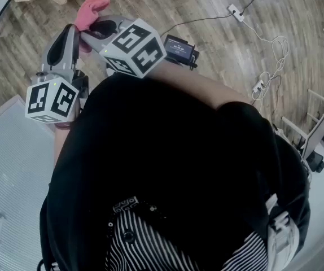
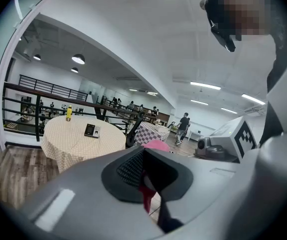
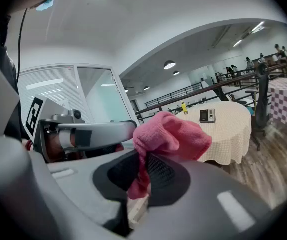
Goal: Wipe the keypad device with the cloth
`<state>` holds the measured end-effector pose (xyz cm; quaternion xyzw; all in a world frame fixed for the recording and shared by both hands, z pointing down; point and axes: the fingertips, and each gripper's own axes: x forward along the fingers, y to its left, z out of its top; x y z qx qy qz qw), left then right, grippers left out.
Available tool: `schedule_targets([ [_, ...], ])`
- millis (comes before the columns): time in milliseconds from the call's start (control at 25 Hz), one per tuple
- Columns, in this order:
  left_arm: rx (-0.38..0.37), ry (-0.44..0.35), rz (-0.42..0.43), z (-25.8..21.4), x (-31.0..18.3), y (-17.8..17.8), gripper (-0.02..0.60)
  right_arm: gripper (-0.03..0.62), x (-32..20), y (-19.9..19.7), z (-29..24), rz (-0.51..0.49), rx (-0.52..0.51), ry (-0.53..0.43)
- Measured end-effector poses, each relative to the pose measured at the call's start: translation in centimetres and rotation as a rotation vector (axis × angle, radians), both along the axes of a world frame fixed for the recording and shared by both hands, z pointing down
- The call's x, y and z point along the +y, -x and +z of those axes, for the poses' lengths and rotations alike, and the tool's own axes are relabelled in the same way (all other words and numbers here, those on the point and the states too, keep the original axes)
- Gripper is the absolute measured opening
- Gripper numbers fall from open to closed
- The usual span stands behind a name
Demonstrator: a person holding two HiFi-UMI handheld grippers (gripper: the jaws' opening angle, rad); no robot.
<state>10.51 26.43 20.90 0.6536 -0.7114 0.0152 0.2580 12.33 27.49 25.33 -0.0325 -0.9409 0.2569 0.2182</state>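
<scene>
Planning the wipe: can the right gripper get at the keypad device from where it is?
Probably not yet. The right gripper grips the pink cloth, but the keypad device lies on a round table far across the floor.

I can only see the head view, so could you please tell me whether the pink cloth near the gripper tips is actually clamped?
Observer: Yes. The right gripper view shows the cloth pinched between the jaws of the right gripper, bunched up above them.
Operator: Thank you. Is the left one free?
Observer: No. A strip of the cloth sits between the jaws of the left gripper too.
Operator: And where is the keypad device, please?
Observer: It lies on a round table well beyond both grippers, apart from a yellow bottle.
</scene>
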Motion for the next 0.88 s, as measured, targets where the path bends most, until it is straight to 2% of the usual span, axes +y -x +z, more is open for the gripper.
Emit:
schedule_targets([
  [640, -0.033, -0.009, -0.032, 1.3, 0.0, -3.5, 0.005, 0.044, 0.6, -2.9, 0.9, -0.073, -0.047, 0.010],
  [880, -0.043, 0.023, -0.048, -0.1, -4.1, -6.9, 0.005, 0.044, -3.2, -6.3, -0.7, -0.090, -0.069, 0.058],
])
